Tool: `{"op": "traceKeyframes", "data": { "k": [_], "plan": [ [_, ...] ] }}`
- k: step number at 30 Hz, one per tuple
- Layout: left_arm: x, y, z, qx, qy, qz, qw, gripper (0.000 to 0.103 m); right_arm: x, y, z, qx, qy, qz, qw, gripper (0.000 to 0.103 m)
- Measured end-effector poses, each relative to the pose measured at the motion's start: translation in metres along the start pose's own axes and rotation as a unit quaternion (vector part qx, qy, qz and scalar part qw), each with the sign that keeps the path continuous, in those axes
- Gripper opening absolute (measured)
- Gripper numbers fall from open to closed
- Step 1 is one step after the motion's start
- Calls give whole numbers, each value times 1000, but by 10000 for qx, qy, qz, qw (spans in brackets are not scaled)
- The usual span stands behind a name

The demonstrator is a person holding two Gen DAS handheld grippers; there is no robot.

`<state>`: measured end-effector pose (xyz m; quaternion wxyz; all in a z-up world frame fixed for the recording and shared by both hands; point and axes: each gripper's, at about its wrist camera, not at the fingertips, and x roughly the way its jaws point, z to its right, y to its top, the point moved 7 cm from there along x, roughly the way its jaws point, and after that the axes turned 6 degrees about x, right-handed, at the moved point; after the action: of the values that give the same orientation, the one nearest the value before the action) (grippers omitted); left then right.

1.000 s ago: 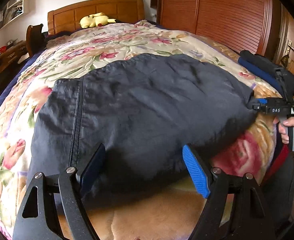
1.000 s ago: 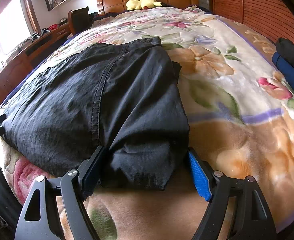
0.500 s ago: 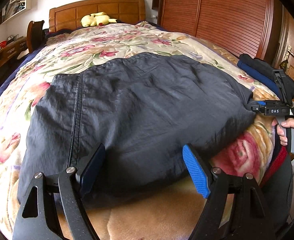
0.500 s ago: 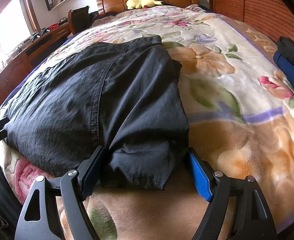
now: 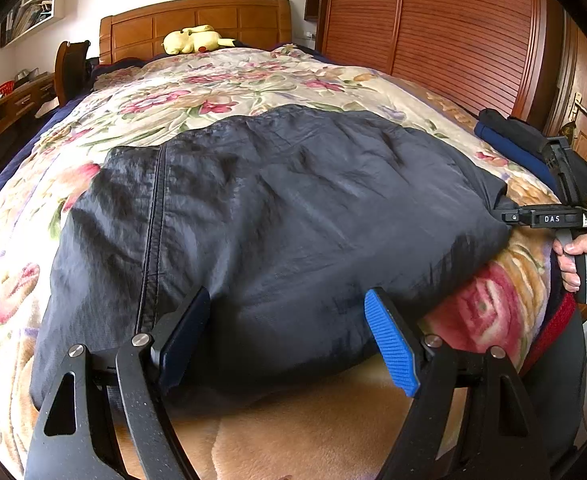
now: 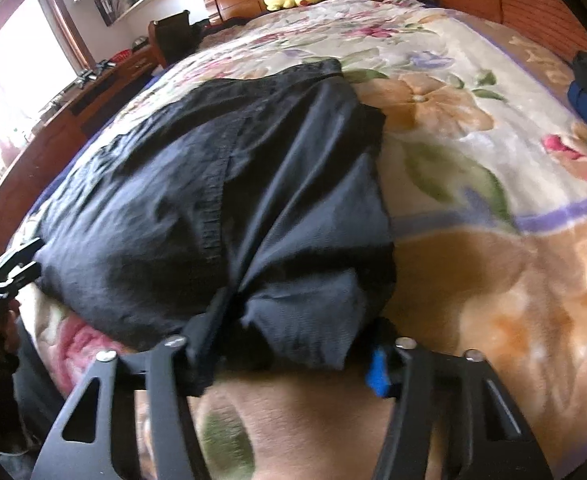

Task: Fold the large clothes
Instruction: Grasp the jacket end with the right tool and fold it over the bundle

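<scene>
A large dark navy garment [image 5: 293, 208] lies spread on the floral blanket [image 5: 213, 92] of a bed. My left gripper [image 5: 289, 344] stands open at its near hem, the cloth lying loose between the wide-apart pads. Over at the garment's right corner [image 6: 233, 184] my right gripper [image 6: 289, 352] has its jaws closing, with the fabric bunched and puckered between the two fingers. The left wrist view also shows that right gripper [image 5: 549, 218] from the side, a hand on its handle. In the right wrist view the left gripper [image 6: 13, 268] shows at the left edge.
A pile of folded dark and blue clothes [image 5: 513, 136] sits at the bed's right edge. A yellow plush toy [image 5: 193, 38] lies by the wooden headboard. A slatted wooden wardrobe [image 5: 453, 32] flanks the right side, and a desk [image 5: 9, 108] the left.
The right gripper's fingers have drawn together and gathered the garment's corner into a bunch. The left gripper has kept its place and stayed wide.
</scene>
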<state>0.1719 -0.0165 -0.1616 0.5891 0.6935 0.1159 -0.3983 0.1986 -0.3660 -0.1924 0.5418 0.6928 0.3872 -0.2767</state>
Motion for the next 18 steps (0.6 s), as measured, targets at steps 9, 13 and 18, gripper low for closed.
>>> {"op": "traceKeyframes", "data": {
  "k": [9,13,18],
  "plan": [
    [0,0,0,-13,-5,7,10000,81,-26,17,-19,-176,173,517,9984,21],
    [-1,1,1,-48,-20,50,10000,81,-53,37,-40,-308,439,926,9943,18],
    [-20,8,-4,-187,-52,246,9995,81,-69,56,-78,-748,512,1145,9893,17]
  ]
}}
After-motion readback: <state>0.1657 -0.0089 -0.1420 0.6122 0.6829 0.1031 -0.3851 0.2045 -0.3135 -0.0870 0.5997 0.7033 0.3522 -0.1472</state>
